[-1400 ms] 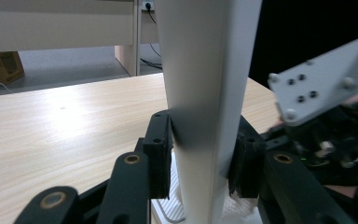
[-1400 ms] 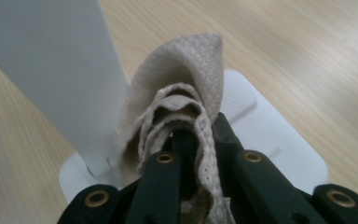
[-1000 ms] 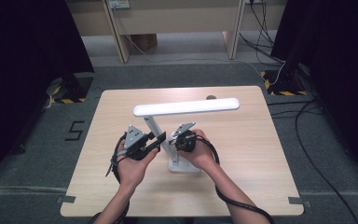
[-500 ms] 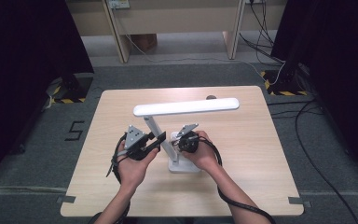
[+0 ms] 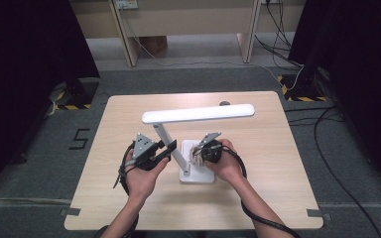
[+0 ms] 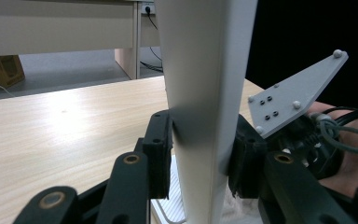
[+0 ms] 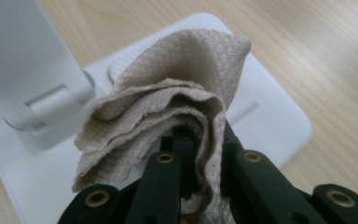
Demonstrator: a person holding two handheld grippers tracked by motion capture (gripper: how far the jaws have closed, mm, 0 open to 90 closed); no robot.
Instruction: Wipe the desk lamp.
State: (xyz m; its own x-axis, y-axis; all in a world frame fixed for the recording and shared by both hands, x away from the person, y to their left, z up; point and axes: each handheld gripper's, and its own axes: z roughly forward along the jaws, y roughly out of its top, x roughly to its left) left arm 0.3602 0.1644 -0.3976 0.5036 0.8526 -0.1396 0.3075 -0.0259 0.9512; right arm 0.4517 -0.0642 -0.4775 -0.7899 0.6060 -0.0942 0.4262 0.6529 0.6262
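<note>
The white desk lamp (image 5: 188,148) stands mid-table (image 5: 287,168); my left claw (image 6: 200,158) pinches its slanted stem. My right claw (image 7: 200,140), pressed together on a folded beige paper towel (image 7: 177,102), holds it over the lamp's base (image 7: 265,126).

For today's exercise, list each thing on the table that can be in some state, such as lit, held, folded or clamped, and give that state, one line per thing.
Desk lamp: upright on the table, arm unfolded, head level; whether it is lit cannot be told.
Lamp stem: clamped between the jaws of the left gripper.
Lamp base: flat on the table.
Paper towel: crumpled, pinched in the right gripper, over the base.
</note>
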